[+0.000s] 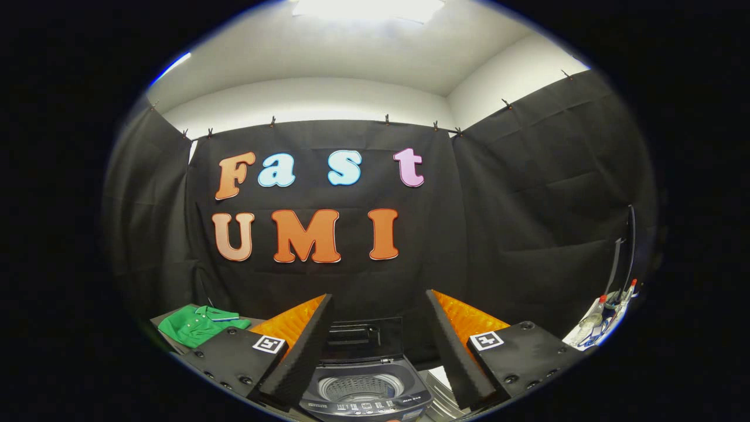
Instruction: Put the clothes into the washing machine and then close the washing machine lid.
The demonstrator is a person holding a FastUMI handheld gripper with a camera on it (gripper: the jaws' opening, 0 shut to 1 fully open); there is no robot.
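Observation:
A small dark washing machine [364, 391] stands low between my two fingers, its lid [361, 340] raised upright behind the round drum opening [360, 387]. The drum looks bare inside as far as I can see. A green polo shirt [199, 324] lies folded on a surface beyond my left finger, off to the left of the machine. My gripper [375, 346] is open, its fingers spread wide on either side of the machine with nothing between them, well above the shirt and the drum.
Black cloth walls close in the booth at the back and both sides. At the far right, beyond my right finger, a white stand [597, 328] holds small bottles and tangled cables. A pale sheet [440, 378] lies just right of the machine.

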